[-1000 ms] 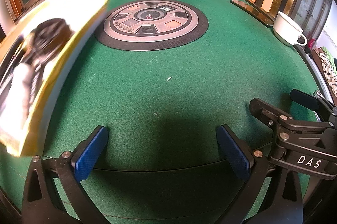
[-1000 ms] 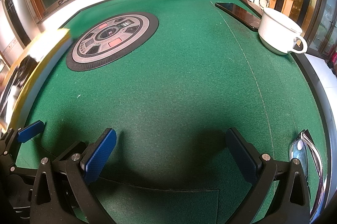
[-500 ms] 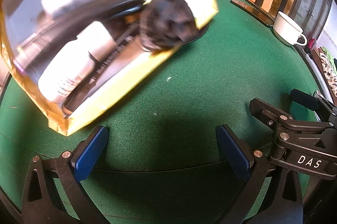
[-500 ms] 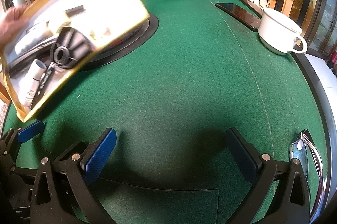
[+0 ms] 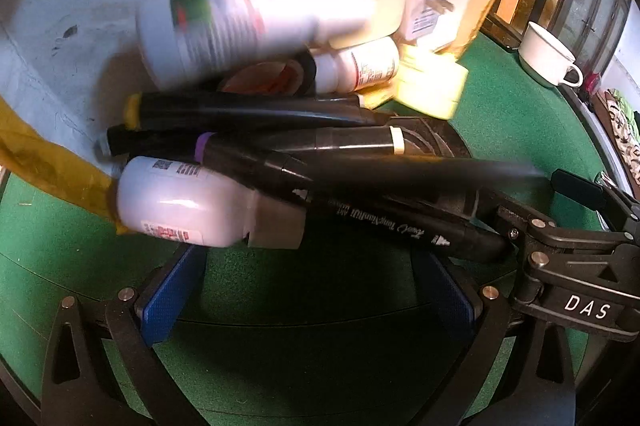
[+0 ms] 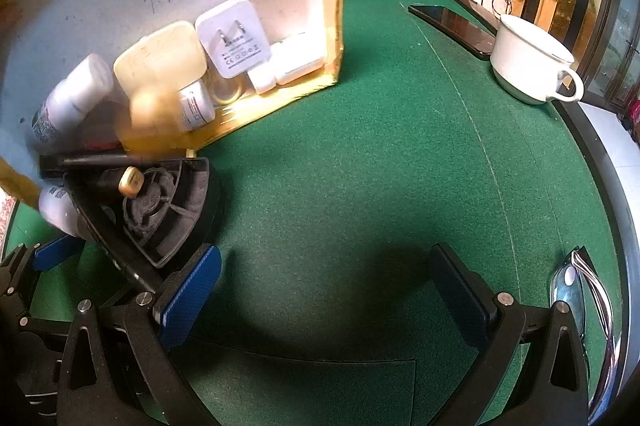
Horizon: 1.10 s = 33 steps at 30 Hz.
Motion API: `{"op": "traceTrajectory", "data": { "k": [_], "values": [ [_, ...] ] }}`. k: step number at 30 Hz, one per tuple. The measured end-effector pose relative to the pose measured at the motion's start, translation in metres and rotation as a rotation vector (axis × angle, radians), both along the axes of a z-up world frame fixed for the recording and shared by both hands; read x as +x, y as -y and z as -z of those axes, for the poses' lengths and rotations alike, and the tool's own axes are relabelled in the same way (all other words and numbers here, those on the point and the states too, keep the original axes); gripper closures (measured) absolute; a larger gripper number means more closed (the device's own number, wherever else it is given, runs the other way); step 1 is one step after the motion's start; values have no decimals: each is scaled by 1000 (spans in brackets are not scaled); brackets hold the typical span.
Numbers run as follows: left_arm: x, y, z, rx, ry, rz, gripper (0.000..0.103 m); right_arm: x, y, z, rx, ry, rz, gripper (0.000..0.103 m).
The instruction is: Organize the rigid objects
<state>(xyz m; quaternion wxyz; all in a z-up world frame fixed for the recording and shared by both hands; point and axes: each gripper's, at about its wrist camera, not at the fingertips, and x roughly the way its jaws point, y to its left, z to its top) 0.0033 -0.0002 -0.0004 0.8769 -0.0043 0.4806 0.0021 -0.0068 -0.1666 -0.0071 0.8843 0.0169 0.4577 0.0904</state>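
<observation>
Glazed room, round green felt table point(image 6: 360, 153), white ceramic cup point(image 6: 528, 65) near far right edge. Yellow-rimmed white cardboard tray point(image 6: 332, 25) tilted steeply above left side, spilling contents: white plastic bottles point(image 5: 180, 201), black marker pens point(image 5: 392, 222), white plug charger point(image 6: 234, 41), black triangular fan part point(image 6: 160, 209). Motion blur; some items probably mid-fall. Left gripper point(image 5: 308, 298) and right gripper point(image 6: 324, 294) low near front edge, both spread wide, empty. Best wait until pile settles, then pick outermost piece first.
</observation>
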Motion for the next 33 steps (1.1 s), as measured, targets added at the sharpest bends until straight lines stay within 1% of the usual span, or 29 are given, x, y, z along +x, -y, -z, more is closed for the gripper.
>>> {"op": "traceTrajectory", "data": {
  "k": [33],
  "values": [
    [-3, -1, 0, -1, 2, -1, 0, 1, 2, 3, -7, 1, 4, 1]
  ]
}}
